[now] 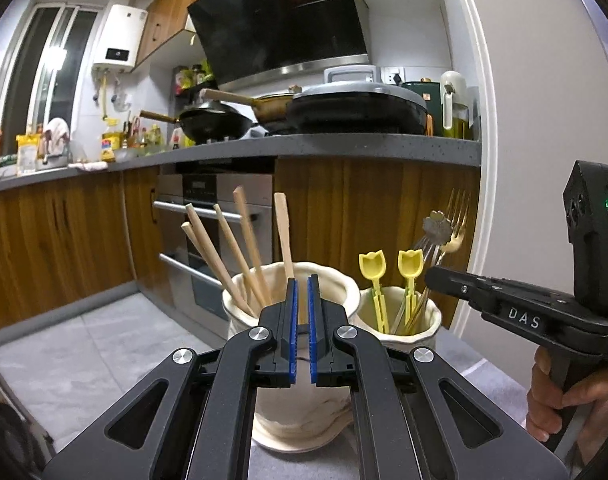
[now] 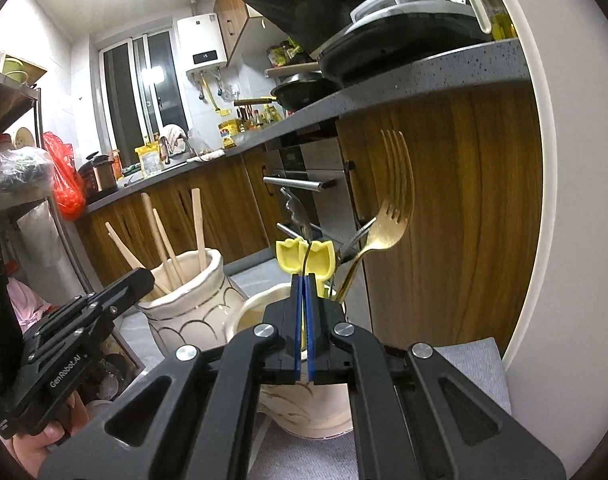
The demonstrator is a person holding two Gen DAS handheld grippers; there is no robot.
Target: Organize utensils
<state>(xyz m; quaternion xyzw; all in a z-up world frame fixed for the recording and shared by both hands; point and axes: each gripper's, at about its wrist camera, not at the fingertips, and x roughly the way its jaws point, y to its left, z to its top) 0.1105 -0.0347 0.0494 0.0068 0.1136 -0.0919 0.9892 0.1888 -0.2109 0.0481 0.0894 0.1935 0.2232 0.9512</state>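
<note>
My left gripper (image 1: 302, 280) is matte black metal with triangular cut-outs in its linkage arms, round silver pivot screws and ribbed blue pads (image 1: 291, 328). My right gripper (image 2: 303, 278) matches it; its side bears white "DAS" lettering, and a green light glows on its black housing. The left's side reads "GenRobot.AI".

cream jars (image 1: 304, 392): 2 | wooden chopsticks (image 1: 245, 236): 5 | yellow tulip picks (image 1: 371, 266): 2 | gold forks (image 2: 392, 216): 2
</note>
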